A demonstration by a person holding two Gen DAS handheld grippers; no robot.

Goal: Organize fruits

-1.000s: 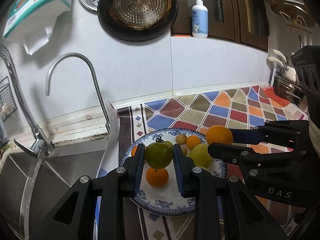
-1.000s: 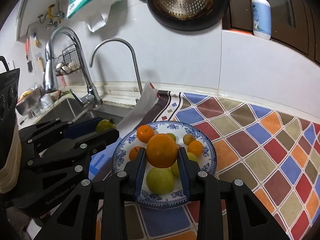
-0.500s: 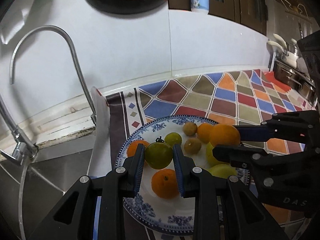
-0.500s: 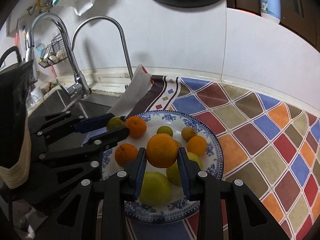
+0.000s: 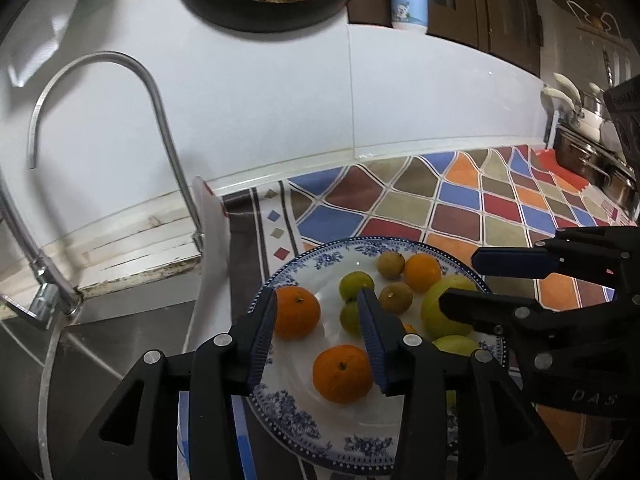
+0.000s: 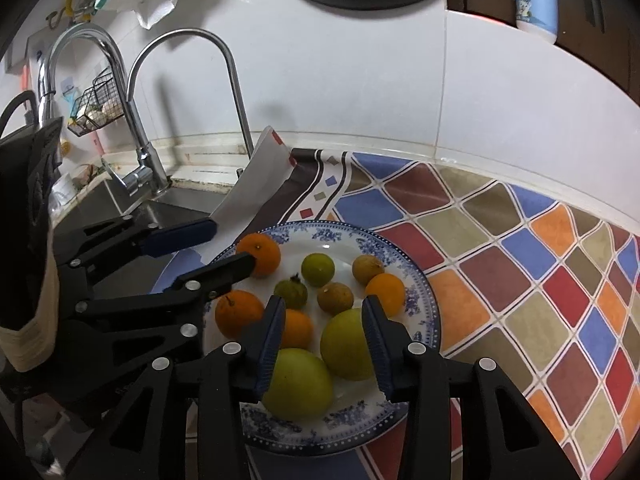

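Observation:
A blue-and-white plate (image 5: 292, 424) (image 6: 424, 300) holds several oranges, green fruits and small brown fruits. My left gripper (image 5: 316, 320) is open and empty, low over the plate's left side; an orange (image 5: 298, 312) lies by its left finger and a small green fruit (image 5: 349, 317) by its right finger. My right gripper (image 6: 324, 328) is open and empty over the plate's near side. A small orange (image 6: 298, 328) and a large green fruit (image 6: 344, 344) lie beneath it. Each gripper shows in the other's view, the right (image 5: 516, 280) and the left (image 6: 200, 248).
The plate sits on a colourful checked mat (image 6: 520, 264) on the counter. A sink (image 5: 100, 344) with taps (image 6: 136, 120) lies to the left. A white wall runs behind. Pots (image 5: 592, 160) stand at the far right.
Both grippers opened and let go of their fruit: the left released the green fruit and the right released the orange onto the plate. Both moved closer over the plate.

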